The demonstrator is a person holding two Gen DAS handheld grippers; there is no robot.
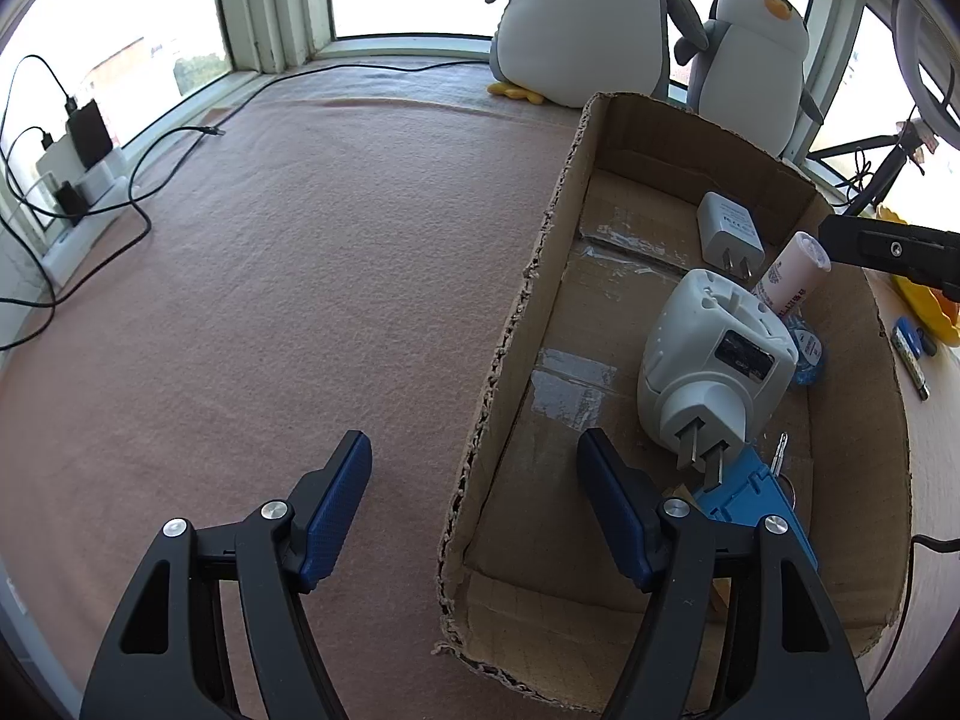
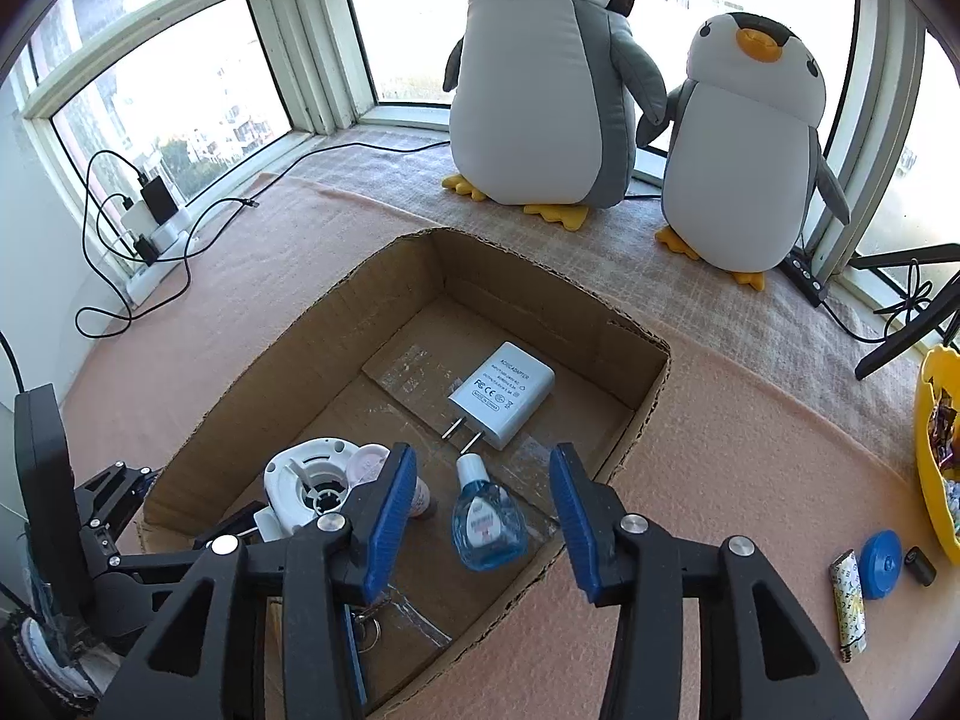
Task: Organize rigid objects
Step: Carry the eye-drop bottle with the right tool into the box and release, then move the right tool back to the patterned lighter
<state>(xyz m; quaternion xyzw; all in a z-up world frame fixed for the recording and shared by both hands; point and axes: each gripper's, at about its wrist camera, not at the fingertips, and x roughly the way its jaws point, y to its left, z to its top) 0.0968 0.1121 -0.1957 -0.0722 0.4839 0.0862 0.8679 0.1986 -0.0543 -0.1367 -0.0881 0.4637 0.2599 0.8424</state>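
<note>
An open cardboard box (image 2: 600, 324) stands on the pink cloth. Inside lie a white flat charger (image 2: 501, 393), a white round plug-in device (image 2: 312, 480), a pink-capped tube (image 2: 372, 462), a small blue bottle (image 2: 487, 525) and keys (image 2: 366, 618). My right gripper (image 2: 483, 456) hangs open over the box's near side. The blue bottle sits between its blue pads, which stand clear of it. My left gripper (image 1: 474, 450) is open and straddles the box's left wall (image 1: 540, 276), gripping nothing. The plug-in device (image 1: 714, 360) lies just past its right finger, over a blue case (image 1: 750, 498).
Two plush penguins (image 2: 540, 78) stand by the window behind the box. A power strip with cables (image 2: 156, 228) lies far left. Right of the box are a yellow bowl (image 2: 927, 420), a blue lid (image 2: 881, 564), a printed tube (image 2: 849, 606) and a tripod leg (image 2: 900, 336).
</note>
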